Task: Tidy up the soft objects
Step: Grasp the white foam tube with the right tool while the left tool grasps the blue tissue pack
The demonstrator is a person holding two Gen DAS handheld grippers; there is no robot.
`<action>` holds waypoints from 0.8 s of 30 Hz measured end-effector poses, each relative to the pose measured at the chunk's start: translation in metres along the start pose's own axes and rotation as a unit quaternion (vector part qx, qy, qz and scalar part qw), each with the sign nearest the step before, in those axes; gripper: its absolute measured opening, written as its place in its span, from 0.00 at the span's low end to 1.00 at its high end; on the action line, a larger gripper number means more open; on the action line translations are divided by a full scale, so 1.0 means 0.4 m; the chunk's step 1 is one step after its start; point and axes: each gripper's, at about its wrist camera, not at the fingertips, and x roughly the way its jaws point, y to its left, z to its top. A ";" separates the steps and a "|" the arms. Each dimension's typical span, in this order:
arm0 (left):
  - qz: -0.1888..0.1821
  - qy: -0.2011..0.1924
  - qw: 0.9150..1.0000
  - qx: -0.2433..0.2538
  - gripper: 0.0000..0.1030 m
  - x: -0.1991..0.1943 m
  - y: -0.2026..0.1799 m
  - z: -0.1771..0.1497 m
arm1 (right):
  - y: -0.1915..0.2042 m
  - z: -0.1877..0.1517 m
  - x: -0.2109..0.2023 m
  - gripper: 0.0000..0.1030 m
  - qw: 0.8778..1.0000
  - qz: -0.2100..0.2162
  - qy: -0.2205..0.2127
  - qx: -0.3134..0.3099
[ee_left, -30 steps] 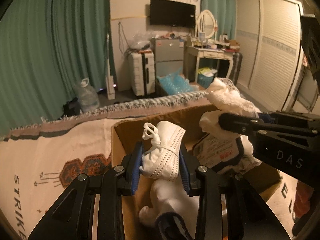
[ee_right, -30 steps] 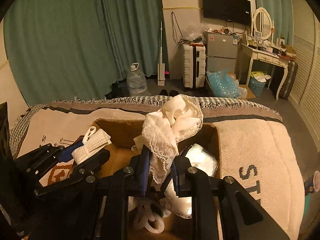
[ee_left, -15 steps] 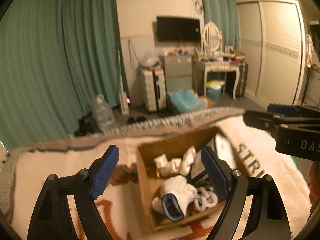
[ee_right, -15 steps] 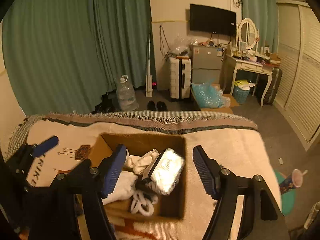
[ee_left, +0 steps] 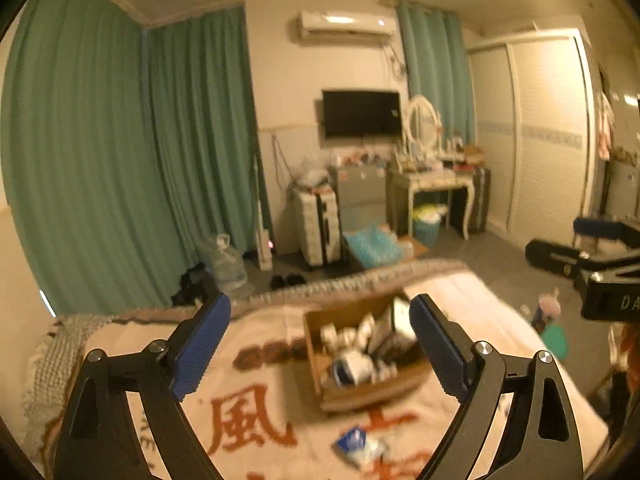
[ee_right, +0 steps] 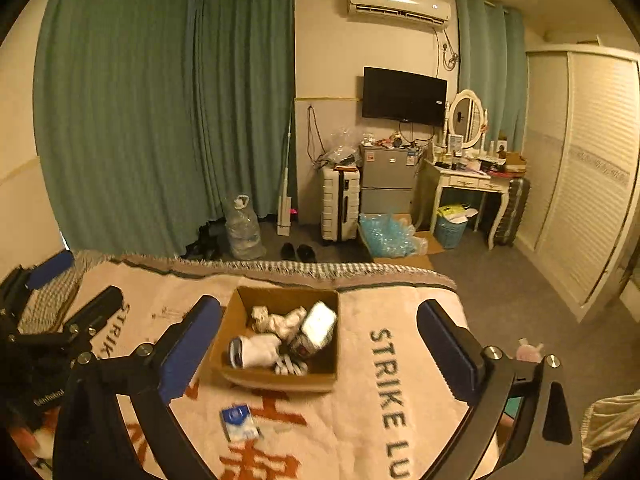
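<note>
Right wrist view: cardboard box (ee_right: 276, 344) at centre holds white soft items; blue-white packet (ee_right: 239, 423), possibly tissues, lies outside, lower centre; both grippers (ee_right: 320, 344) (ee_left: 320, 344) spread, empty

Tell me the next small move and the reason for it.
Probably lower the right tool to the small blue-and-white packet on the patterned blanket: both tools are open and empty, and it lies outside the brown cardboard box.

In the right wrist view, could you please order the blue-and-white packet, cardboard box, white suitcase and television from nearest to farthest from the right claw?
1. Blue-and-white packet, on the blanket, before the box.
2. Cardboard box, mid-blanket.
3. White suitcase, on the floor past the bed.
4. Television, on the far wall.
</note>
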 end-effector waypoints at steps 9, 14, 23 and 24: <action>-0.030 0.054 0.997 -0.048 0.90 -0.002 0.024 -0.191 | 0.040 -0.196 -0.020 0.96 0.999 -0.006 0.046 -0.014; 0.005 0.105 0.993 -0.049 0.90 0.084 0.037 -0.317 | 0.047 -0.312 0.072 0.96 0.997 0.004 0.079 -0.003; 0.016 0.177 0.983 -0.054 0.90 0.265 0.019 -0.513 | 0.099 -0.482 0.346 0.96 0.989 0.019 0.143 -0.004; 0.017 0.179 0.982 -0.052 0.90 0.283 0.015 -0.528 | 0.104 -0.507 0.388 0.95 0.987 0.021 0.159 -0.005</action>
